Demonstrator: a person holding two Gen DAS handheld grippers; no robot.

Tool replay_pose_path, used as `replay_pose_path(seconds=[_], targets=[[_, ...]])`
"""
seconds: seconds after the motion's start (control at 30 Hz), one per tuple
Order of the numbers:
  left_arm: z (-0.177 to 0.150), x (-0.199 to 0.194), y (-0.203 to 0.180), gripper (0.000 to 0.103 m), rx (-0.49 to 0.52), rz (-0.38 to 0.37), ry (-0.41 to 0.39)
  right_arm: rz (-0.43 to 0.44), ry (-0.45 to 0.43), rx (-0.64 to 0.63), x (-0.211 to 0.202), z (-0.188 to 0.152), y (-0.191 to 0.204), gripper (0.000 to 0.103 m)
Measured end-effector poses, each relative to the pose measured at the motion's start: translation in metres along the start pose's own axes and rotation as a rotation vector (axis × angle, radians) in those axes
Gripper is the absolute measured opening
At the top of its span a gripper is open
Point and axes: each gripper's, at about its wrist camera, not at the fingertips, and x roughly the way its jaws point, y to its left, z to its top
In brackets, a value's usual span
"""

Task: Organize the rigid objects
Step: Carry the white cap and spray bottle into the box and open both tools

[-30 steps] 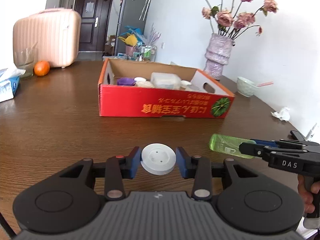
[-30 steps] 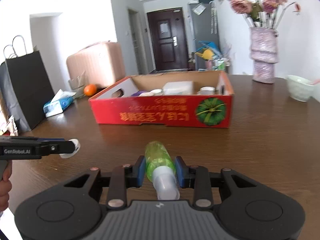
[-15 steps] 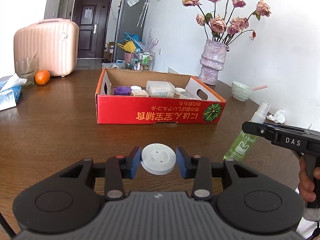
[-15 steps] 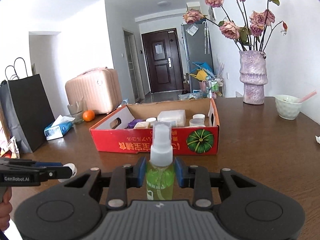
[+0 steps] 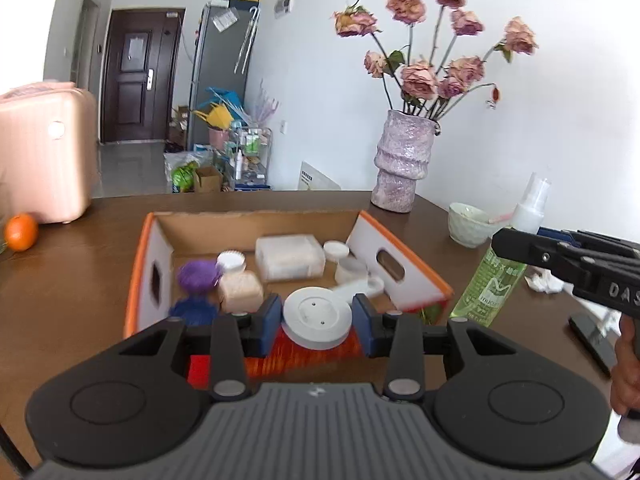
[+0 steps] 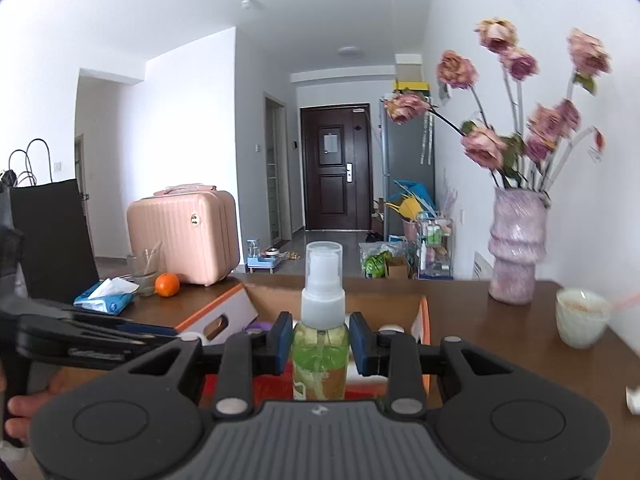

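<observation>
Left wrist view first: your left gripper [image 5: 318, 322] has its blue pads clamped on a white round lid [image 5: 318, 317], one pad on each side of the rim. The lid's flat face is tipped up toward the camera, and it's held right above the near wall of the red cardboard box [image 5: 394, 254]. Inside the box you can see a clear plastic container [image 5: 289, 257], a purple fuzzy thing [image 5: 198, 278] and a few small white jars. Off to the right, your right gripper [image 5: 520, 245] is squeezing a green spray bottle [image 5: 490, 286] just outside the box's right wall. The bottle stands nearly upright, long axis leaning a bit, nozzle on top. A white bowl [image 5: 468, 225] and a lilac vase [image 5: 404, 168] sit further back on the brown table [image 5: 72, 292].

Right wrist view: jaws are closed on the green spray bottle [image 6: 320, 354] at its shoulder, long axis straight up, white pump head up top, box [image 6: 228, 310] right behind it. Your left gripper [image 6: 188, 336] pokes in from the left; its jaw gap is too hidden here to tell anything.
</observation>
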Motion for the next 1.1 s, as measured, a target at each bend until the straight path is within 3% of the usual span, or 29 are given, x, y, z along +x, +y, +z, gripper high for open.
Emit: replay_pose_path(seconds=[0.23, 0.53, 0.7, 0.83, 0.97, 1.1], targets=[[0.032, 0.100, 0.004, 0.039, -0.002, -0.001, 0.086, -0.024, 0.069, 0.012, 0.084, 0.013, -0.027, 0.030], [0.020, 0.183, 0.013, 0.041, 0.009, 0.014, 0.180, -0.058, 0.202, 0.040, 0.160, -0.025, -0.044, 0.030], [0.017, 0.183, 0.014, 0.059, 0.026, -0.024, 0.167, -0.066, 0.202, 0.089, 0.169, -0.034, -0.054, 0.032], [0.020, 0.174, 0.014, 0.059, 0.049, -0.005, 0.163, -0.063, 0.200, 0.069, 0.169, -0.031, -0.050, 0.035], [0.029, 0.141, 0.019, 0.067, 0.044, 0.016, 0.119, -0.080, 0.159, 0.053, 0.154, -0.017, -0.044, 0.050], [0.036, 0.102, 0.025, 0.071, 0.083, 0.067, 0.100, -0.094, 0.129, 0.030, 0.128, 0.002, -0.038, 0.053]])
